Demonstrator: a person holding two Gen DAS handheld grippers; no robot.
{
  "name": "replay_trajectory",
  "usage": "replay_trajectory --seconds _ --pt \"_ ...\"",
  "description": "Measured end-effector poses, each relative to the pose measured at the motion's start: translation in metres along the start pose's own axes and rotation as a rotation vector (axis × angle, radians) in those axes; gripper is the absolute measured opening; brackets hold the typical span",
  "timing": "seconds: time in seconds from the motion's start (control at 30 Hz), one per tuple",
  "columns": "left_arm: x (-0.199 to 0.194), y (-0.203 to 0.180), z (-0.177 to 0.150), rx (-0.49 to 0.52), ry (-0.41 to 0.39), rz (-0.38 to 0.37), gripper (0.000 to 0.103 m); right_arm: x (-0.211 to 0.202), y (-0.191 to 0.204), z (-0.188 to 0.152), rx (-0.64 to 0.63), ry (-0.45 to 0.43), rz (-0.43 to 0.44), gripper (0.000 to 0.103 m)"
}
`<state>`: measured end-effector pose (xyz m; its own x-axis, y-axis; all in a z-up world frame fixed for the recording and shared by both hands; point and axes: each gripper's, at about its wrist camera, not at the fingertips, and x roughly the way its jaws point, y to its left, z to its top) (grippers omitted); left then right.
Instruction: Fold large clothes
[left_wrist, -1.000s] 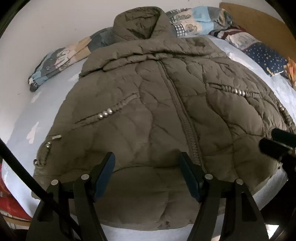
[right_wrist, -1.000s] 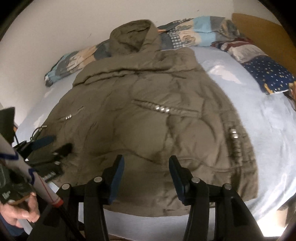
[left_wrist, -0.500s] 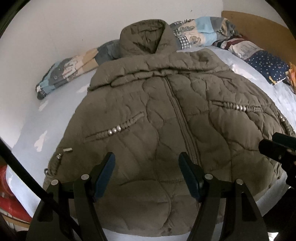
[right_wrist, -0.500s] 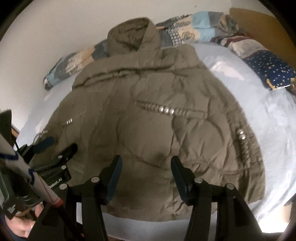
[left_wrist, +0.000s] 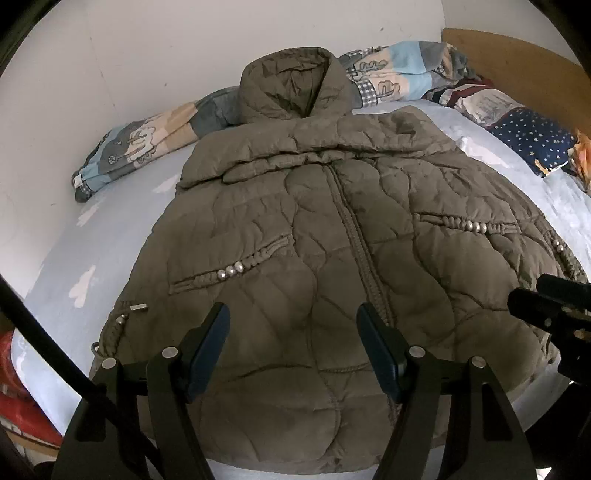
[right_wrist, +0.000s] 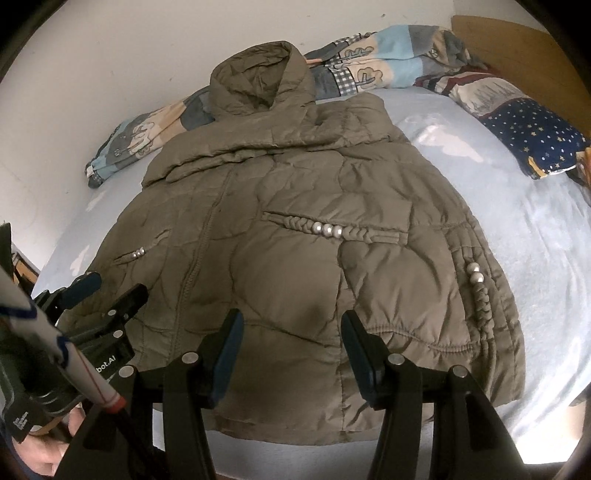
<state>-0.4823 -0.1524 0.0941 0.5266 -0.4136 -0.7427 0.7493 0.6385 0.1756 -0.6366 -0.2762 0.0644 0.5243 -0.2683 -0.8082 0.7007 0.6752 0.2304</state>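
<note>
An olive quilted hooded jacket (left_wrist: 325, 236) lies front up and zipped on the bed, hood at the far end against the wall, sleeves folded in along the sides. It also shows in the right wrist view (right_wrist: 295, 236). My left gripper (left_wrist: 293, 321) is open and empty, held above the jacket's lower left half near the hem. My right gripper (right_wrist: 291, 325) is open and empty above the lower right half. Each gripper shows in the other's view, the right one (left_wrist: 546, 306) at the jacket's right edge, the left one (right_wrist: 107, 295) at its left edge.
The bed has a pale blue sheet (right_wrist: 517, 192). A patchwork duvet (left_wrist: 147, 136) is bunched along the white wall. A navy star-print pillow (right_wrist: 535, 136) lies at the right by the wooden headboard (left_wrist: 517, 62). Something red (left_wrist: 22, 406) sits beside the bed at lower left.
Both grippers have pulled back and up from the jacket, so more of the hood and wall shows. Jaws stayed open. The jacket has not moved.
</note>
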Motion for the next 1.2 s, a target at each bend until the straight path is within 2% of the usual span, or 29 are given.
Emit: replay_trajectory --seconds 0.37,0.5,0.6,0.67,0.8,1.0,1.2 --pt "0.001 0.001 0.001 -0.009 0.015 -0.005 0.07 0.002 0.003 0.0 -0.005 0.004 0.0 0.06" --pt "0.014 0.005 -0.003 -0.033 0.094 -0.008 0.07 0.006 0.004 -0.001 -0.01 0.021 -0.01 0.063" --pt "0.032 0.006 -0.011 -0.035 0.191 -0.004 0.07 0.013 0.007 -0.003 -0.01 0.053 -0.019 0.064" --pt "0.035 0.008 -0.015 -0.047 0.218 -0.019 0.07 0.02 0.007 -0.006 -0.006 0.089 -0.017 0.065" --pt "0.027 0.01 -0.016 -0.051 0.196 -0.011 0.07 0.029 0.006 -0.011 0.013 0.135 -0.009 0.065" --pt "0.008 0.019 -0.002 -0.061 0.124 0.011 0.07 0.009 0.004 -0.008 0.021 0.05 0.003 0.066" --pt "-0.005 0.046 0.038 -0.121 0.062 0.001 0.072 -0.002 -0.001 -0.006 0.026 0.01 0.006 0.066"
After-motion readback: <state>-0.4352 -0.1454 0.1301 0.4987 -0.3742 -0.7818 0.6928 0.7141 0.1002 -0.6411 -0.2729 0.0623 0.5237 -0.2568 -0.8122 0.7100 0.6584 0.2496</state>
